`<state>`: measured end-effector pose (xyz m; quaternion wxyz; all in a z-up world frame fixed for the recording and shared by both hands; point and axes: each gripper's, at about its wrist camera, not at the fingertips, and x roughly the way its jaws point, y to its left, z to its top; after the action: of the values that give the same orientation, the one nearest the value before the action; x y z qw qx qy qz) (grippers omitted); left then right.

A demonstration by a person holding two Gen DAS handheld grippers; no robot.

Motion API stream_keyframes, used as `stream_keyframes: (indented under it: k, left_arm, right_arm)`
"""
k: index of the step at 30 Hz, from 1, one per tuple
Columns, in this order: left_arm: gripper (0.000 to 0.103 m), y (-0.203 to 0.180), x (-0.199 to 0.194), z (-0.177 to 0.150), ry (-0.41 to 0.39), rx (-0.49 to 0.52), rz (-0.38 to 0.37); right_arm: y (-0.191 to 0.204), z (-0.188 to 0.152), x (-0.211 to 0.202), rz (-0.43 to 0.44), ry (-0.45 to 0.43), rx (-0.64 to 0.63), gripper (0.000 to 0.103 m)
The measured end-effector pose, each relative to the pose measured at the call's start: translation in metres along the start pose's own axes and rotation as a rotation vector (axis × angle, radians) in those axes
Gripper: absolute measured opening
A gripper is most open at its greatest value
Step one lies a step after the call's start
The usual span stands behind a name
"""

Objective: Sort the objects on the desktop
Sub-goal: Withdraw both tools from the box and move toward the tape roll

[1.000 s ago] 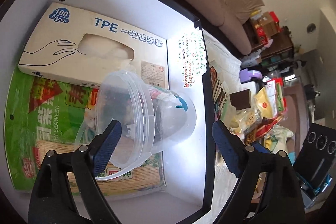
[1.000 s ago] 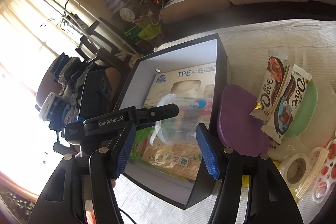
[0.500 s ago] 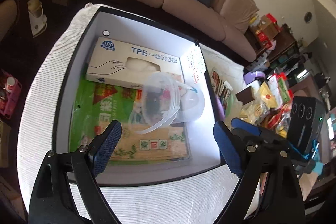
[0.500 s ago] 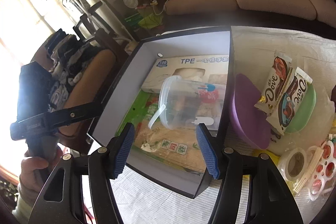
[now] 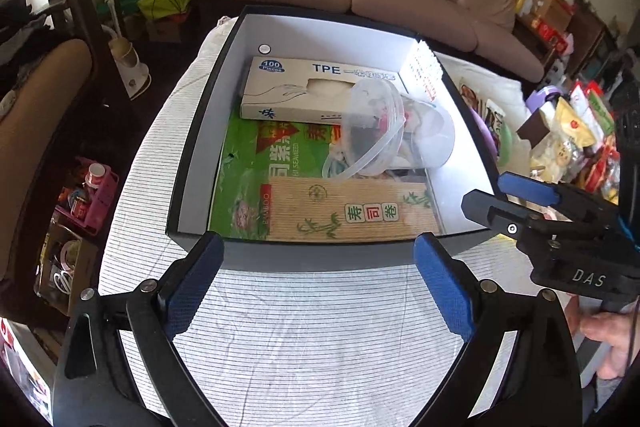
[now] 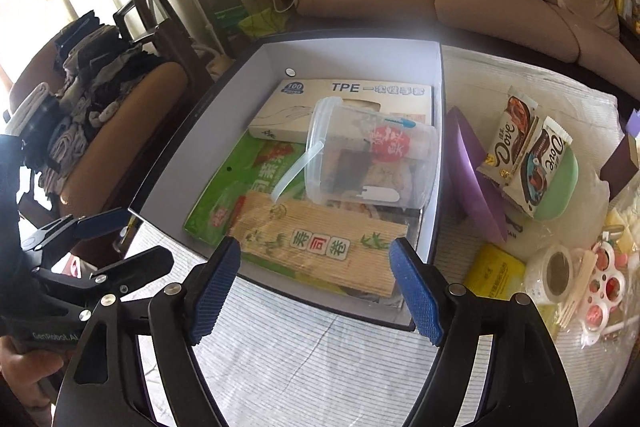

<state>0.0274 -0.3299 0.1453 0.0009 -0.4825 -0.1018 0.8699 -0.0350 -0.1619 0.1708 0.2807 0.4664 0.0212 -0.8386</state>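
A black box with white inner walls (image 5: 200, 131) stands on the striped cloth. A clear plastic tub (image 5: 384, 127) lies on its side in the box, resting on a glove carton (image 5: 296, 91), a green seaweed pack (image 5: 264, 163) and a bamboo sushi mat (image 5: 344, 211). My left gripper (image 5: 320, 283) hangs over the cloth in front of the box's near wall, its jaws opening with nothing between them. My right gripper (image 6: 316, 283) stands before the same wall, nearer the box's right corner, jaws also opening and empty. The tub (image 6: 368, 155) is free of both.
Right of the box lie a purple plate (image 6: 472, 163), a green plate (image 6: 564, 183) with two chocolate bars (image 6: 520, 147), a yellow packet (image 6: 496, 271) and a tape roll (image 6: 556, 271). A sofa runs behind the table, and a chair piled with clothes (image 6: 80, 99) stands at the left.
Both grippers have drawn back from over the box to its near side. The left one has left the tub, which stays on its side in the box. The right jaws stand wider.
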Motion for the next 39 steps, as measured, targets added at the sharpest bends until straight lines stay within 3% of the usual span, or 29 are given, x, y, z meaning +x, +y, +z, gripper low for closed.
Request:
stream_keyframes:
  k: [16, 21, 31, 39]
  left_arm:
    - [0.096, -0.013, -0.051, -0.038, -0.020, 0.015, 0.047]
    - [0.096, -0.018, -0.063, -0.064, -0.044, -0.005, 0.010]
    - [0.096, -0.091, -0.038, -0.130, -0.042, 0.083, -0.140]
    - [0.096, -0.171, 0.008, -0.141, -0.028, 0.143, -0.200]
  right_arm:
    - [0.033, -0.031, -0.046, -0.036, -0.047, 0.005, 0.081]
    - [0.027, -0.062, -0.064, -0.015, -0.065, 0.018, 0.084]
    - [-0.055, -0.166, -0.086, -0.071, -0.079, 0.031, 0.084]
    - [-0.134, -0.197, -0.095, -0.097, -0.092, 0.130, 0.084]
